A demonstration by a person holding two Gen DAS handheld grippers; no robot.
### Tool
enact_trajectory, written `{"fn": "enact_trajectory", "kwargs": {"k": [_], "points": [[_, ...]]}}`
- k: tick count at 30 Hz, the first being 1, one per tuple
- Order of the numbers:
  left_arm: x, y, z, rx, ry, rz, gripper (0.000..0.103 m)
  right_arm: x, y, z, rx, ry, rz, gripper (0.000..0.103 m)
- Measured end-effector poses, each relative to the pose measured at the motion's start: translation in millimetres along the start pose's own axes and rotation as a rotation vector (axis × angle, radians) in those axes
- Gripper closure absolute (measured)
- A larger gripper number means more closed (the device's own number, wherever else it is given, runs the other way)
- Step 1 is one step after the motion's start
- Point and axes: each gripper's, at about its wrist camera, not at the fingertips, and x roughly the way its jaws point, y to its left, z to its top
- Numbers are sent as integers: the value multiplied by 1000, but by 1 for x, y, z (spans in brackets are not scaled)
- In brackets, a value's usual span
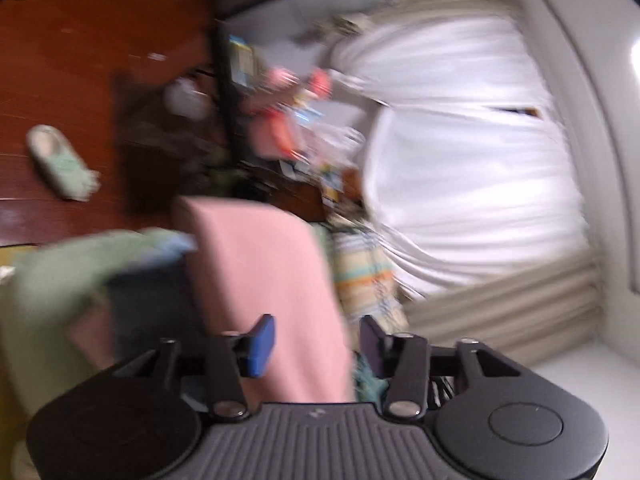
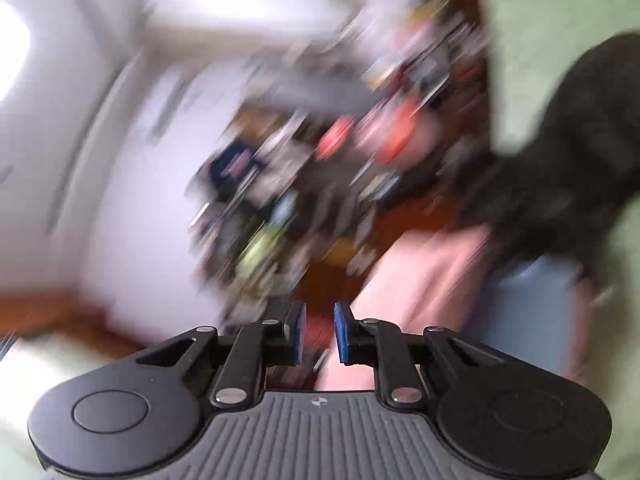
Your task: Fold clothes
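Item: pink garment (image 1: 272, 292), mid-fold, both grippers off the cloth.
Detail: pink garment lies ahead of the left gripper (image 1: 316, 344), passing between its wide-spread fingers without visible pinch; in the right wrist view it sits just right of the right gripper (image 2: 320, 332), whose fingers stand at a narrow gap with nothing between them. Adjacent: green cloth (image 1: 60, 280), dark blue cloth (image 1: 152, 300), striped fabric (image 1: 364, 276). Surround: wooden floor (image 1: 80, 40), slipper (image 1: 60, 164), white curtain (image 1: 460, 160). Advice, as judgement: close on a single edge of the pink piece only, keeping the neighbouring cloths clear, and let both hands settle before pinching. Obscured: both views heavily motion-blurred; garment type, its edges and its support cannot be made out; a dark shape (image 2: 560, 152) at right is unidentifiable.
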Motion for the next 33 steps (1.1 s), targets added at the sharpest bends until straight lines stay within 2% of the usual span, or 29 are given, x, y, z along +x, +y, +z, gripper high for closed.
{"fn": "enact_trajectory", "kwargs": {"k": [2, 5, 7, 9, 11, 12, 13, 17, 20, 22, 24, 27, 28, 32, 33], "points": [[14, -1, -13, 2, 27, 10, 49, 20, 2, -22, 16, 114, 3, 86], [18, 6, -29, 0, 35, 32, 49, 39, -3, -45, -44, 197, -108, 86], [20, 10, -39, -2, 41, 46, 50, 39, -11, -56, -68, 217, -177, 99], [23, 14, -49, -3, 46, 61, 51, 32, -19, -64, -82, 222, -223, 100], [25, 18, -60, -5, 51, 75, 51, 18, -18, -66, -84, 216, -206, 90], [26, 21, -65, -5, 54, 82, 51, 12, -16, -67, -93, 208, -200, 77], [27, 23, -70, -6, 57, 89, 50, 7, -13, -69, -111, 195, -200, 74], [29, 24, -86, 20, 54, 141, 47, 10, -8, -74, -136, 190, -181, 74], [32, 33, -94, -28, 76, 110, 47, 18, -14, -84, -80, 217, -145, 75], [28, 38, -96, -42, 64, 108, 47, 21, -17, -92, -61, 224, -150, 93], [22, 39, -99, -37, 50, 119, 47, 22, -19, -100, -41, 226, -152, 93], [13, 41, -102, -48, 14, 96, 47, 14, -19, -106, -11, 195, -137, 94], [7, 42, -102, -64, -24, 73, 47, 11, -20, -108, -1, 178, -124, 95], [8, 41, -102, -91, -73, 3, 47, 5, -33, -111, 104, 129, -37, 95], [9, 40, -102, -85, -79, 6, 47, 6, -38, -112, 140, 129, -16, 94]]}}
